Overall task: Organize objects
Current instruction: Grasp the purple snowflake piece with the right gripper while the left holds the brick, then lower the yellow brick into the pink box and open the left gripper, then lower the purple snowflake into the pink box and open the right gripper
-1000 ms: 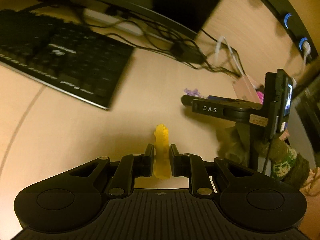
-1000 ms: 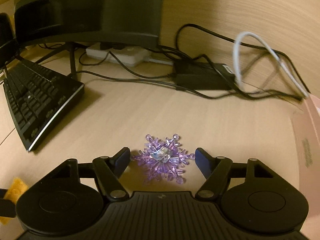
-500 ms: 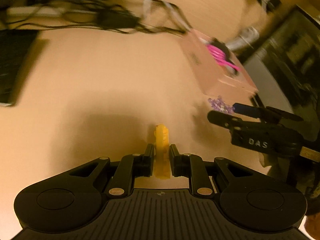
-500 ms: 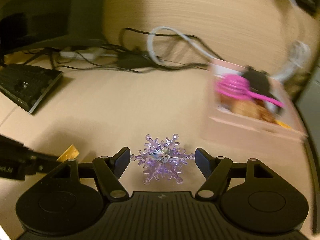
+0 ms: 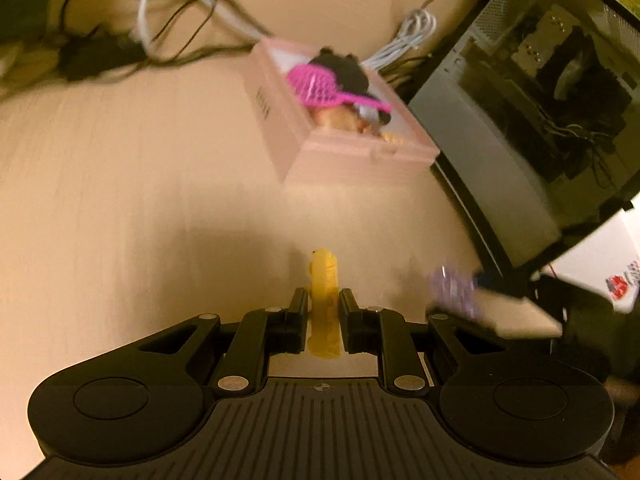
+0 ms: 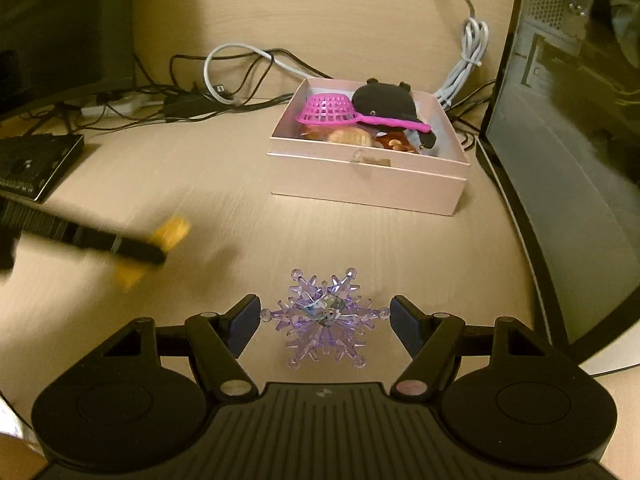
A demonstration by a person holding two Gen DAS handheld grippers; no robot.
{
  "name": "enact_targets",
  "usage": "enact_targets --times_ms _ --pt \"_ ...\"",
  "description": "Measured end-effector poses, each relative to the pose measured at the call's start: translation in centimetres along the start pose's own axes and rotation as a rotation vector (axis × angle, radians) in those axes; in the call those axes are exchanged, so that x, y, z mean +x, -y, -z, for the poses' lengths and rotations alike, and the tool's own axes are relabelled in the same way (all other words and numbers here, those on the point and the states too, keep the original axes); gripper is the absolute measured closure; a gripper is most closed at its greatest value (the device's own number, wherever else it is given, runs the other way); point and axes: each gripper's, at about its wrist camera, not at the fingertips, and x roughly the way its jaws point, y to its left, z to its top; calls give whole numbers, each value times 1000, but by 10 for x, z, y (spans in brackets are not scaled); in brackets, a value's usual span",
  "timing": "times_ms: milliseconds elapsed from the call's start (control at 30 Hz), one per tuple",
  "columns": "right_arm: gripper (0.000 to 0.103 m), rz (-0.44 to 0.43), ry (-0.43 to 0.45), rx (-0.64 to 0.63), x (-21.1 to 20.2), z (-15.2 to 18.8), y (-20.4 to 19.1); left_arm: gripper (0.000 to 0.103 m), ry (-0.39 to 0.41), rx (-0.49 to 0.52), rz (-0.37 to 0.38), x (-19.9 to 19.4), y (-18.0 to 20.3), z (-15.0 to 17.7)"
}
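Closest to us, our left gripper (image 5: 324,306) has its jaws drawn almost together on a flat yellow piece (image 5: 325,304), which stands on edge between the pads and sticks out past the fingertips. Our right gripper (image 6: 325,316) holds a purple snowflake ornament (image 6: 325,314) across its width, the jaws set wide with the ornament's outer tips reaching the blue pads on each side. Both grippers are on the near side of the pink box (image 6: 368,172), above the wooden desk (image 6: 200,184); whether either carried thing touches the desk we cannot tell. Seen from the right wrist, the left gripper and its yellow piece are a motion-blurred streak to the near left of the box; seen from the left wrist, the snowflake is a blurred purple patch to the near right of it. The box stands open on the desk, and in it a pink basket scoop (image 6: 330,110) lies across a black plush toy (image 6: 386,100), with brown and orange items beneath that are too crowded to name. Just right of the box rises a computer case (image 6: 560,160) with a dark glass side. Left of the box, further out, lies a corner of a black keyboard (image 6: 36,160). Behind the box run tangled black and white cables (image 6: 240,64) and a bundled white cord (image 6: 468,64).
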Motion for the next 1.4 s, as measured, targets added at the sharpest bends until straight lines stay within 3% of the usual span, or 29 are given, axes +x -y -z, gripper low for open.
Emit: enact_targets --times_ms 133,433,533,633,800,1000,1200,1400 --pt "31 -49 -15 39 5 13 14 84 42 18 -4 6 23 -32" --pt "31 -66 80 67 -1 25 41 84 184 11 -54 38 67 -121" --pt "31 -62 92 83 -2 25 51 83 260 -42 -14 58 69 -145" --pt "31 -60 89 88 1 23 58 82 265 -34 -101 87 72 -157" --pt "31 -63 93 81 3 19 68 82 258 -66 -105 85 57 -133" --pt "31 -72 106 49 16 -2 75 82 195 -132 -144 55 28 -69" --pt "31 -35 239 20 26 -68 77 82 118 -246 -145 35 1 -7" --pt "31 6 355 69 51 -143 80 82 135 -259 -170 9 -10 10"
